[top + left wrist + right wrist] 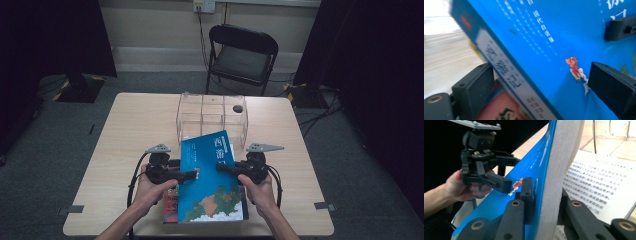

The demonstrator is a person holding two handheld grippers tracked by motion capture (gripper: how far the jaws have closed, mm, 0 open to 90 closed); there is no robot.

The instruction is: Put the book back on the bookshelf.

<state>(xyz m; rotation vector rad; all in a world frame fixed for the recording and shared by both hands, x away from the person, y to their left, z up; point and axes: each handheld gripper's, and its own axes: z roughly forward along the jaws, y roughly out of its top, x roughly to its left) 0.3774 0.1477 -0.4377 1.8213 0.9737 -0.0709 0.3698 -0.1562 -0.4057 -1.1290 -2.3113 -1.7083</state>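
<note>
Nearest the high view, the person's forearms come in at the bottom edge, just before the table (125,120). On it, at the near middle, the blue book (210,175) is tilted up, its long axis running away from the person toward the clear box (212,117). It rests over a red book (170,202). The right gripper (225,168) is clenched on the blue book's cover and front pages at the right edge. The left gripper (192,174) straddles the spine edge, released, the pads standing off the cover. Both grippers lie level, pointing inward from opposite sides.
</note>
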